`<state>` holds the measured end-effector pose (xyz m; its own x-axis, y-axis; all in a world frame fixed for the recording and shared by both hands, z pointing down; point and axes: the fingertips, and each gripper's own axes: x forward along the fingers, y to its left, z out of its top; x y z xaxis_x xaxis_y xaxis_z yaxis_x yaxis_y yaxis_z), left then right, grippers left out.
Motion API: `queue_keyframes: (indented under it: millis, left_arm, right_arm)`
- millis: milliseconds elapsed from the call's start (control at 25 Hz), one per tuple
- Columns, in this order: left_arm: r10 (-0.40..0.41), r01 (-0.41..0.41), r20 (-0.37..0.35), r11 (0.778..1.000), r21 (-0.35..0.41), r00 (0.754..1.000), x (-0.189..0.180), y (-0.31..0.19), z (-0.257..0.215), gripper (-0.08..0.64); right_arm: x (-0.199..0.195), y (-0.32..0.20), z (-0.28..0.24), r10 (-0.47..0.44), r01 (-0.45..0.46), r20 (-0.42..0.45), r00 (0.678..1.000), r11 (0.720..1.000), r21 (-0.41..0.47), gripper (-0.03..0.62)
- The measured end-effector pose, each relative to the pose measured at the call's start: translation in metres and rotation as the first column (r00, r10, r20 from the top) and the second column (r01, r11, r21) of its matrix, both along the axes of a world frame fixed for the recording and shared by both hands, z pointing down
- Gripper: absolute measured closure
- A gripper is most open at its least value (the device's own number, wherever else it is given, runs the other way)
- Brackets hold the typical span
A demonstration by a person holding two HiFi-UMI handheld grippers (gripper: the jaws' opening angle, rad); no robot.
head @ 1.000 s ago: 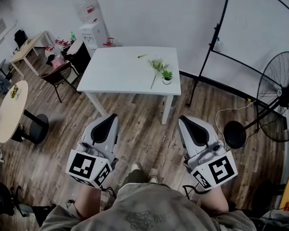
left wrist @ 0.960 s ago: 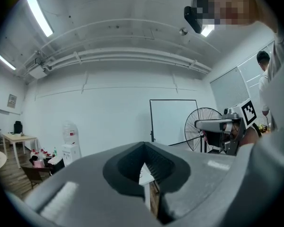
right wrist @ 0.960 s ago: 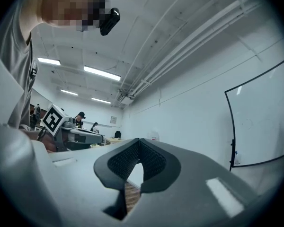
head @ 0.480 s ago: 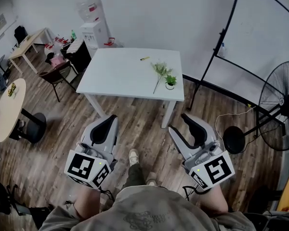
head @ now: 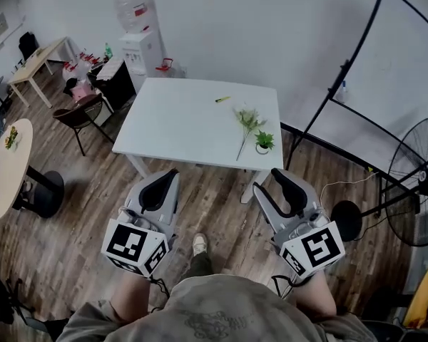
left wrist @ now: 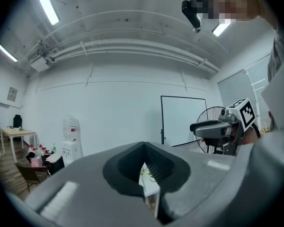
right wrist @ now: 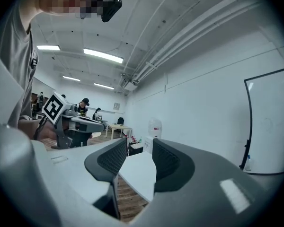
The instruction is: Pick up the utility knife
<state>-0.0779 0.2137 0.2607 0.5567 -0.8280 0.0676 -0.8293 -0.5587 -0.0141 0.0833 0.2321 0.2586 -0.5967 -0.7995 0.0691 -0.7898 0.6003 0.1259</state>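
Note:
The utility knife (head: 222, 99) is a small yellow object lying near the far edge of the white table (head: 185, 123), well ahead of both grippers. My left gripper (head: 169, 174) hangs over the wooden floor short of the table's near edge, jaws shut with nothing in them. In the left gripper view its jaws (left wrist: 144, 151) meet at the tips. My right gripper (head: 267, 180) is level with it, to the right, and is open and empty. The right gripper view shows a gap between its fingertips (right wrist: 135, 155), with the table (right wrist: 137, 171) beyond. The knife shows in neither gripper view.
A loose green sprig (head: 247, 124) and a small potted plant (head: 264, 142) lie on the table's right side. A water dispenser (head: 144, 45) stands behind the table, a whiteboard stand (head: 371, 91) and a fan (head: 422, 191) at right, a chair (head: 82, 112) and a round table (head: 3, 169) at left.
My right gripper's jaws have parted from shut to open. The table has drifted closer and to the right in the head view. The left gripper stays shut.

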Motion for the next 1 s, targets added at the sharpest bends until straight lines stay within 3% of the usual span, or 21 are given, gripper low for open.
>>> queue_keyframes:
  millis: [520,1000]
  left_arm:
    - [0.075,-0.075,0.039,0.997,-0.005,0.996,-0.047,-0.153,0.005,0.56]
    - [0.114,-0.114,0.034,0.993,-0.013,0.993,-0.044,-0.209,0.01,0.56]
  right_arm:
    - [-0.043,-0.141,0.015,0.097,-0.1,-0.056,0.994,0.994,-0.048,0.396]
    - [-0.04,-0.195,0.031,0.126,-0.129,-0.044,0.991,0.988,-0.089,0.413]
